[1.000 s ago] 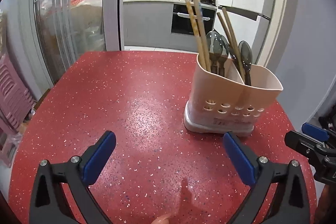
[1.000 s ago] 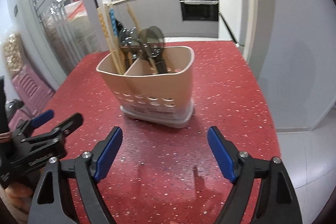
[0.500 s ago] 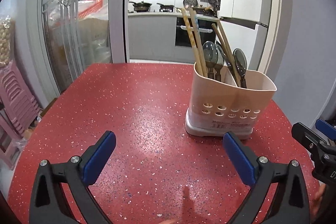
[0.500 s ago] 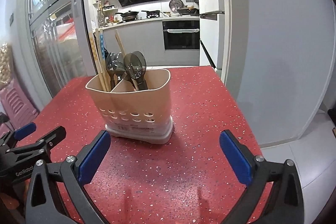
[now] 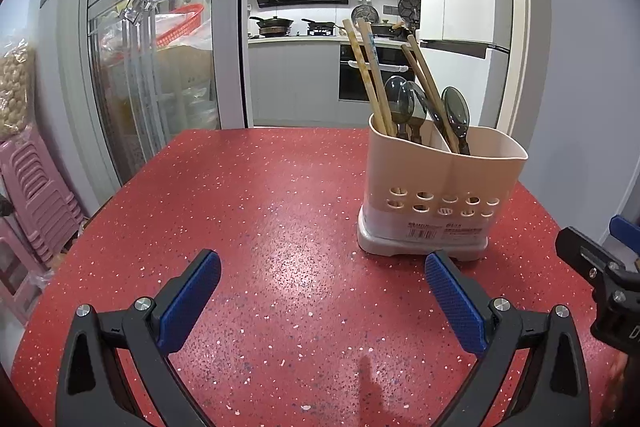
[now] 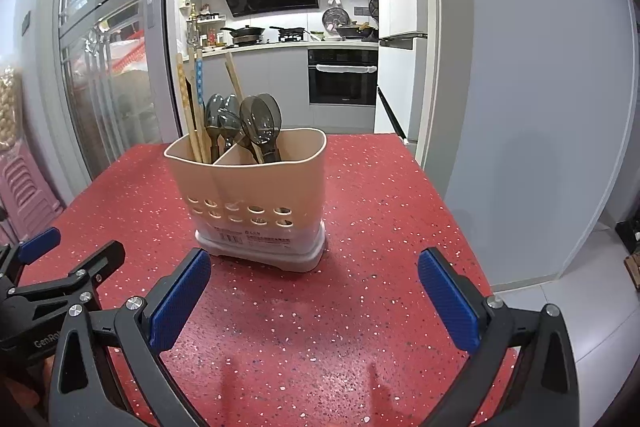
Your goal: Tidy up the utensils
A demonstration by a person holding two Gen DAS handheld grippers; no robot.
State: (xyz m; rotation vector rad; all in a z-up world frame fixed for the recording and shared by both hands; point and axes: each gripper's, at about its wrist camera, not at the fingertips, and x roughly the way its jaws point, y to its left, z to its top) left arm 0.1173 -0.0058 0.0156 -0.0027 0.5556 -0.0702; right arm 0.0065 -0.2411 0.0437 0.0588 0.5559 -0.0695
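Observation:
A beige two-compartment utensil holder (image 5: pixel 442 183) (image 6: pixel 256 195) stands on the red speckled table (image 5: pixel 260 227) (image 6: pixel 380 219). Wooden chopsticks (image 5: pixel 370 75) (image 6: pixel 194 107) and dark translucent spoons (image 5: pixel 456 113) (image 6: pixel 260 119) stand upright in it. My left gripper (image 5: pixel 322 297) is open and empty, near the table's front, left of the holder. My right gripper (image 6: pixel 314 297) is open and empty, just in front of the holder. The right gripper shows at the right edge of the left wrist view (image 5: pixel 600 267); the left gripper shows at the left edge of the right wrist view (image 6: pixel 60 275).
Glass sliding doors (image 5: pixel 160 67) stand left of the table. Pink plastic stools (image 5: pixel 36 195) are stacked at the far left. A grey wall (image 6: pixel 540 107) runs along the table's right side. A kitchen with an oven (image 6: pixel 342 77) lies behind the table.
Both grippers have pulled back and tilted upward, so the holder looks smaller and farther. The right gripper's jaws have spread wider. Nothing on the table moved.

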